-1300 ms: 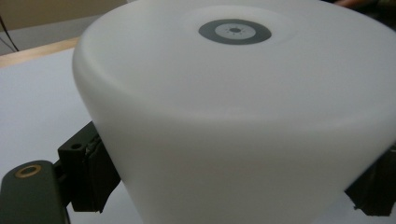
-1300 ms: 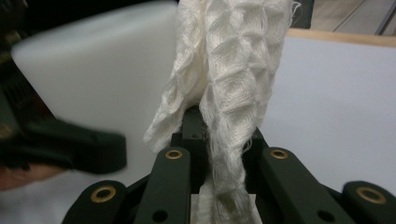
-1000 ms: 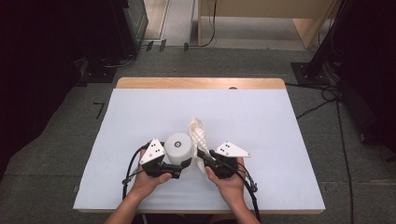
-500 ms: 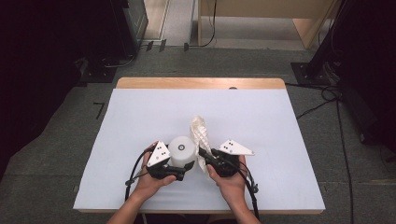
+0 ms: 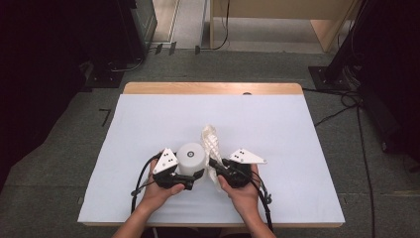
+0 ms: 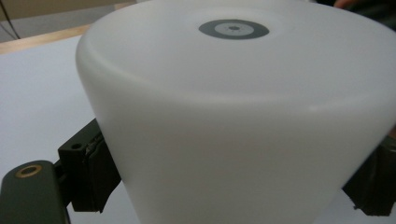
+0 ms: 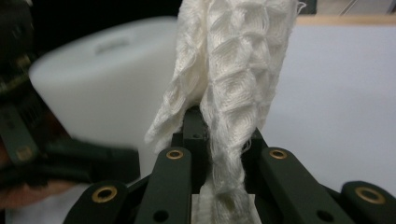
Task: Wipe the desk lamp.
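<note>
A white plastic cup [image 5: 190,156] stands upside down near the table's front edge, with a grey ring mark on its upturned base [image 6: 233,29]. My left gripper [image 5: 194,173] is shut on its lower wall, and the black pads [image 6: 91,179] press against both sides. Just right of the cup, a white waffle-weave cloth [image 5: 210,141] rises in a bunched strip. My right gripper [image 5: 215,166] is shut on that cloth [image 7: 233,84], which runs up from between the closed jaws [image 7: 219,154]. Cup [image 7: 102,88] and cloth sit close together, almost touching.
The white table cover [image 5: 277,129] stretches out behind and to both sides of the hands. A wooden table edge [image 5: 213,88] runs along the back. Dark equipment and cables lie on the floor around the table. My left gripper [image 7: 28,140] looms blurred beside the right one.
</note>
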A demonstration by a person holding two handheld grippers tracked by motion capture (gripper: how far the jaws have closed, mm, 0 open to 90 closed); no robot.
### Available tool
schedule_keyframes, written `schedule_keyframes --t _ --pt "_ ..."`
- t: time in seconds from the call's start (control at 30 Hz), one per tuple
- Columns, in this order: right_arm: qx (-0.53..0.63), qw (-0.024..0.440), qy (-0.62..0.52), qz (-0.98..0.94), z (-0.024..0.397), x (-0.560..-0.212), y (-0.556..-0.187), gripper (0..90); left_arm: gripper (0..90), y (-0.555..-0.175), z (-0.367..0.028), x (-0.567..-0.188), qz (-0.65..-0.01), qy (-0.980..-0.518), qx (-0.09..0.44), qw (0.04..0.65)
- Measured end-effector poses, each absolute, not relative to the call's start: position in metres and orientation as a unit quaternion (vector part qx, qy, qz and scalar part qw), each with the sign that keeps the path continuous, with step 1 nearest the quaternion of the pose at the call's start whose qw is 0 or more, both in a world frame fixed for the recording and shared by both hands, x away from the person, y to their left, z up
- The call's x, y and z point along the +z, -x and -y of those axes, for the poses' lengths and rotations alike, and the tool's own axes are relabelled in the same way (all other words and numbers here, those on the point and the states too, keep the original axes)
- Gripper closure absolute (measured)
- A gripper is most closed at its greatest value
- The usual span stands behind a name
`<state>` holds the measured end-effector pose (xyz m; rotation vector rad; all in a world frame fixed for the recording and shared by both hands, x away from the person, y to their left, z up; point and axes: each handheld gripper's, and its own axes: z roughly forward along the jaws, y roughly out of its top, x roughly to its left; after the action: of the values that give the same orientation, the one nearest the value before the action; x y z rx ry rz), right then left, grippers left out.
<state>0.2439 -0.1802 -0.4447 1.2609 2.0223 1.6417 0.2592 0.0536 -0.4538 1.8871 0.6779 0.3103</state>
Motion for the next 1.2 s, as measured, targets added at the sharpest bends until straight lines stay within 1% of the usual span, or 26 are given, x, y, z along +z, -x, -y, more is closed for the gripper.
schedule_keyframes --t 0.1,0.27,0.33,0.37,0.4,0.43,0.47,0.5,0.53,0.57,0.63,0.7,0.73,0.77,0.83,0.97,1.03,1.2 --pt "0.573 0.126 -0.431 -0.686 0.186 -0.439 -0.243 79.9 9.0 -0.255 -0.052 -0.447 -0.268 -0.790 0.136 0.534" --pt "0.548 0.112 -0.442 -0.701 0.178 -0.457 -0.246 80.0 9.1 -0.258 -0.061 -0.435 -0.271 -0.775 0.139 0.554" --pt "0.538 0.112 -0.439 -0.711 0.175 -0.461 -0.247 80.3 9.1 -0.260 -0.062 -0.436 -0.276 -0.776 0.139 0.551" --pt "0.537 0.113 -0.440 -0.711 0.174 -0.460 -0.246 80.5 9.1 -0.261 -0.061 -0.444 -0.274 -0.782 0.140 0.542" --pt "0.530 0.128 -0.433 -0.718 0.173 -0.457 -0.246 80.7 9.1 -0.263 -0.060 -0.448 -0.273 -0.789 0.135 0.534" --pt "0.527 0.123 -0.434 -0.720 0.174 -0.454 -0.247 80.7 9.1 -0.266 -0.060 -0.451 -0.283 -0.789 0.120 0.531" --pt "0.545 0.079 -0.453 -0.701 0.180 -0.449 -0.248 80.8 9.1 -0.268 -0.059 -0.453 -0.292 -0.783 0.109 0.538" --pt "0.557 0.073 -0.455 -0.691 0.184 -0.442 -0.246 80.8 9.1 -0.268 -0.057 -0.453 -0.285 -0.784 0.110 0.541" --pt "0.539 0.122 -0.437 -0.710 0.183 -0.435 -0.243 80.8 9.1 -0.266 -0.053 -0.453 -0.277 -0.788 0.124 0.536" --pt "0.525 0.149 -0.430 -0.719 0.185 -0.432 -0.244 80.8 9.1 -0.265 -0.050 -0.452 -0.266 -0.792 0.135 0.534" --pt "0.551 0.117 -0.453 -0.691 0.197 -0.439 -0.250 80.8 9.0 -0.267 -0.046 -0.454 -0.265 -0.791 0.141 0.532" --pt "0.545 0.128 -0.461 -0.688 0.205 -0.450 -0.251 80.8 9.0 -0.268 -0.041 -0.460 -0.264 -0.799 0.165 0.514" --pt "0.545 0.128 -0.461 -0.688 0.205 -0.450 -0.251 80.8 9.0 -0.268 -0.041 -0.460 -0.264 -0.799 0.165 0.514" --pt "0.544 0.142 -0.465 -0.684 0.210 -0.456 -0.247 80.8 9.0 -0.267 -0.037 -0.466 -0.260 -0.807 0.182 0.498" --pt "0.545 0.153 -0.467 -0.679 0.213 -0.454 -0.245 80.8 8.9 -0.267 -0.035 -0.470 -0.261 -0.809 0.198 0.489" --pt "0.547 0.181 -0.454 -0.680 0.217 -0.447 -0.242 80.7 8.7 -0.269 -0.037 -0.471 -0.267 -0.808 0.195 0.488" --pt "0.551 0.179 -0.459 -0.674 0.222 -0.446 -0.243 80.7 8.4 -0.268 -0.039 -0.472 -0.269 -0.809 0.198 0.483" --pt "0.554 0.178 -0.470 -0.664 0.230 -0.446 -0.247 80.7 0.0 -0.266 -0.048 -0.468 -0.293 -0.796 0.202 0.490"
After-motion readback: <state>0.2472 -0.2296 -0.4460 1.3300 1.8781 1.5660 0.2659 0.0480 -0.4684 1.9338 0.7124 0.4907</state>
